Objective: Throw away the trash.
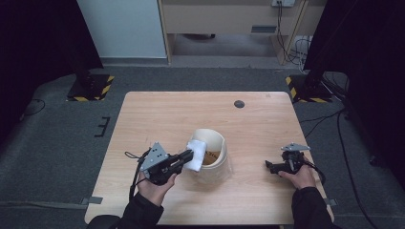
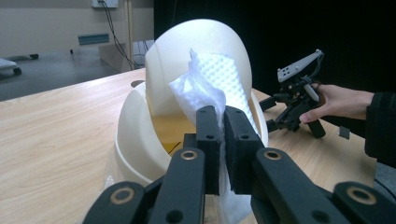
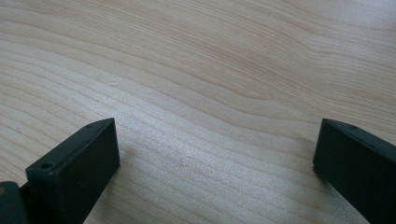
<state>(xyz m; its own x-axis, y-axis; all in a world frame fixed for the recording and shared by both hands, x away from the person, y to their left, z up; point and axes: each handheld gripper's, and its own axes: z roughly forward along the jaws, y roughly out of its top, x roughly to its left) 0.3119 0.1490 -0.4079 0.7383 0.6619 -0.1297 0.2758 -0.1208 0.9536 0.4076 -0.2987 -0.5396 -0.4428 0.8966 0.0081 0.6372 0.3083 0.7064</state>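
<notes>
**Inspecting the table: left tool pinching a white cloth at the cream container**

Occupying the centre of the high view was a light wooden table [image 1: 157,114], with a small dark round mark [image 1: 239,104] near its far edge, upper centre of the frame. A cream-coloured round container [image 1: 216,162] stood at lower centre of the table, its lid raised behind the opening; an amber interior was visible in the left gripper view. A white textured cloth [image 1: 196,153] lay over the container's near-left rim and reached up against the lid [image 2: 187,51].

The left gripper [image 1: 187,155], at lower left of the high view, was held in the person's left hand [image 1: 154,187]. Its jaws were pressed together on the cloth, which showed between the pads [image 2: 238,144].

The right gripper [image 1: 268,165], at lower right, was held in the right hand [image 1: 301,177], well apart from the container. Its jaws stood spread wide over bare wood, with nothing between them.
</notes>
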